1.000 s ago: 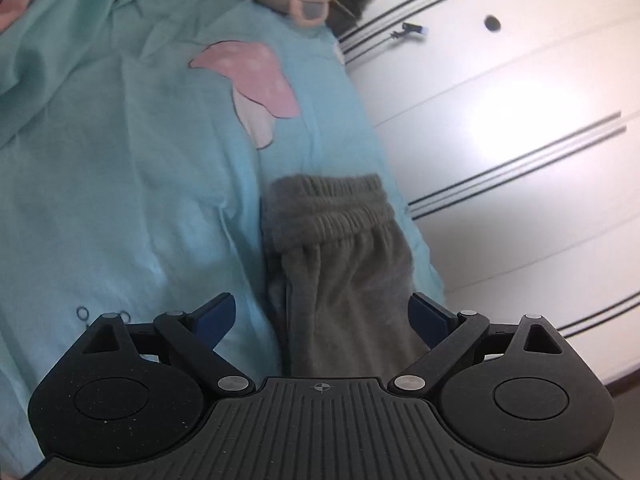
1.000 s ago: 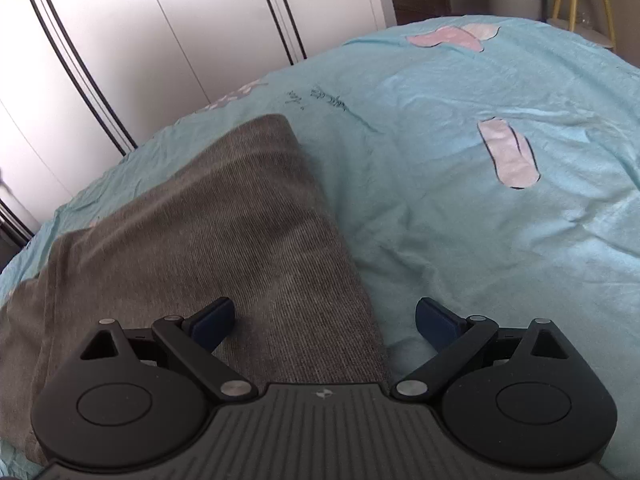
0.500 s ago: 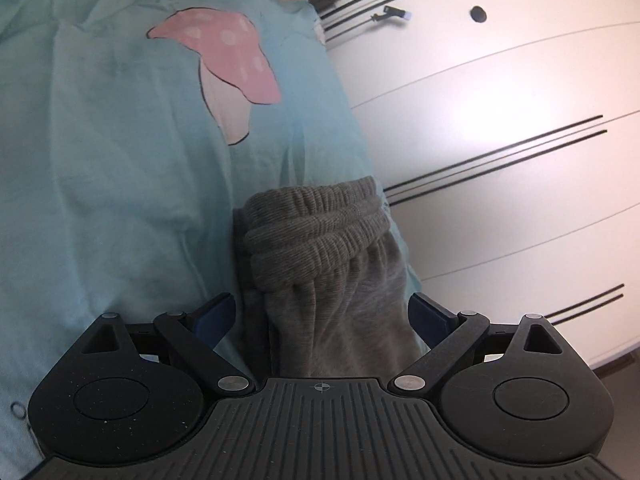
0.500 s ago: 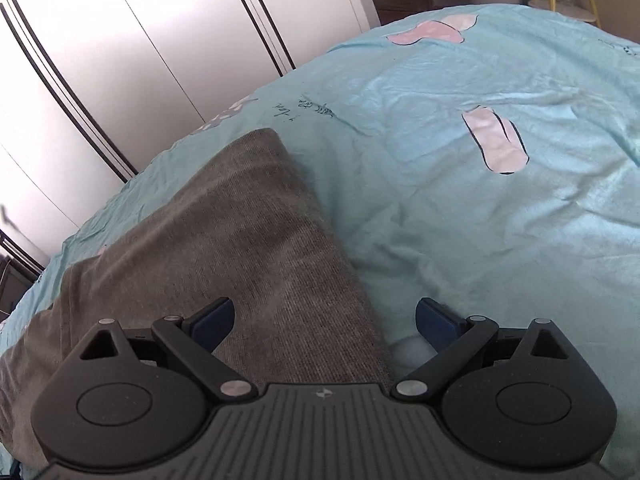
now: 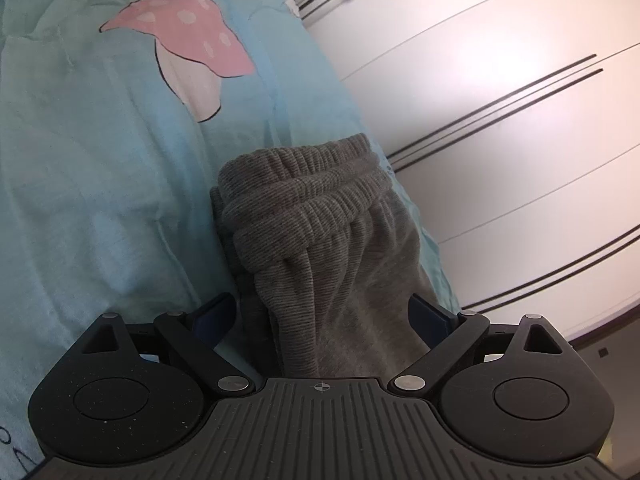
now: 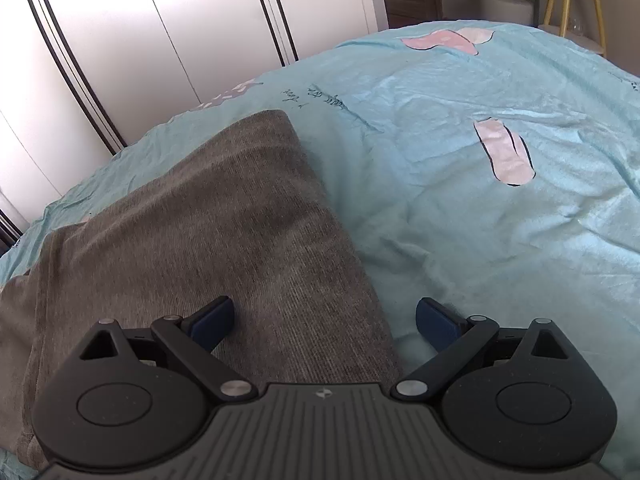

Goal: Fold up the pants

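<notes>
Now the grey pants (image 5: 332, 240), lying on the bed (image 5: 100, 200), are being approached more closely than a second ago by the left gripper (image 5: 322, 316), waistband between spread jaws. The right gripper (image 6: 324, 320) is likewise being held released over the pants' edge.

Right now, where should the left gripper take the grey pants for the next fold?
Probably the bunched elastic waistband of the grey pants. It stands thick and raised ahead of the open left gripper; come straight forward so the fingers straddle it.
</notes>
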Demonstrator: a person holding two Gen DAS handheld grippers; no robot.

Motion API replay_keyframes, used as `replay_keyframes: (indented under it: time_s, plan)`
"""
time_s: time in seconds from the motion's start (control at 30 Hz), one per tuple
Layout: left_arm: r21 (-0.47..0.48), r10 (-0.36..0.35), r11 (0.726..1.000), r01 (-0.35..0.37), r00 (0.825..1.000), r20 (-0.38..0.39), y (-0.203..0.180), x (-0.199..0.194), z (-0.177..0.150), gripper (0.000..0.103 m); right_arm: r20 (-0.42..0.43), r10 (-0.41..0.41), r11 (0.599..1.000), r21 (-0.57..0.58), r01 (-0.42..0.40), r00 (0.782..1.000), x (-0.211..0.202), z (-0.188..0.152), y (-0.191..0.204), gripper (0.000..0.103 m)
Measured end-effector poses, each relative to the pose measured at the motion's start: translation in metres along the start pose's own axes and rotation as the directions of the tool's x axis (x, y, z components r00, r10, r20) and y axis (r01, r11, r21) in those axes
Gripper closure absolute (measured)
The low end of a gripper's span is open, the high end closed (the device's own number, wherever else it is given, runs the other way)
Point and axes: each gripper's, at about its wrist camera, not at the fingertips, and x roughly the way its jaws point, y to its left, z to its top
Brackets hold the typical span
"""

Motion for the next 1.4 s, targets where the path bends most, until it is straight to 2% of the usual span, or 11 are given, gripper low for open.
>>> replay_keyframes:
  time_s: [0.27,0.4,0.47,0.6,0.67,0.73,0.9,1.07,1.2,1.33,1.4]
  plan:
    - [-0.189,-0.198,0.962,0.197,0.980,0.016,0.035,-0.005,0.002,0.011,-0.007,0.013,1.000,0.011,-0.013,1.000,0.001,0.002,-0.003,0.005]
    - [-0.171,-0.160,0.972,0.158,0.987,0.003,0.032,0.002,0.005,0.013,-0.008,0.010,1.000,0.011,-0.010,1.000,0.002,0.002,-0.002,0.005]
    - [-0.149,-0.188,0.971,0.186,0.982,0.000,0.028,0.004,0.006,0.011,-0.008,0.008,1.000,0.009,-0.008,1.000,0.002,0.002,-0.002,0.005]
    - [-0.242,-0.301,0.923,0.299,0.953,0.032,0.035,0.005,0.009,0.013,-0.008,0.006,1.000,0.009,-0.006,1.000,0.001,0.002,-0.001,0.005]
    - [-0.221,-0.374,0.900,0.377,0.926,0.055,0.032,0.003,0.011,0.013,-0.008,0.007,1.000,0.009,-0.006,1.000,0.001,0.002,-0.001,0.005]
    - [-0.168,-0.370,0.913,0.372,0.928,0.045,0.023,0.004,0.012,0.010,-0.008,0.005,1.000,0.008,-0.005,1.000,0.001,0.002,-0.001,0.005]
    - [-0.176,-0.238,0.958,0.228,0.971,-0.036,0.024,0.030,0.015,0.007,-0.007,-0.006,1.000,-0.004,0.006,1.000,0.002,0.002,0.002,0.005]
    - [-0.314,-0.221,0.927,0.204,0.975,-0.019,0.042,0.010,0.020,0.010,-0.008,-0.007,1.000,-0.002,0.007,1.000,0.001,0.002,0.002,0.005]
    - [-0.288,-0.177,0.943,0.166,0.984,-0.015,0.046,-0.004,0.022,0.010,-0.010,-0.004,1.000,0.000,0.004,1.000,0.001,0.002,0.000,0.005]
    - [-0.282,-0.200,0.940,0.191,0.980,-0.001,0.043,0.013,0.031,0.010,-0.010,-0.003,1.000,0.001,0.003,1.000,0.001,0.002,0.000,0.005]
    - [-0.275,-0.171,0.949,0.155,0.985,-0.037,0.037,0.025,0.030,0.010,-0.011,-0.003,1.000,0.001,0.003,1.000,0.001,0.002,0.000,0.005]
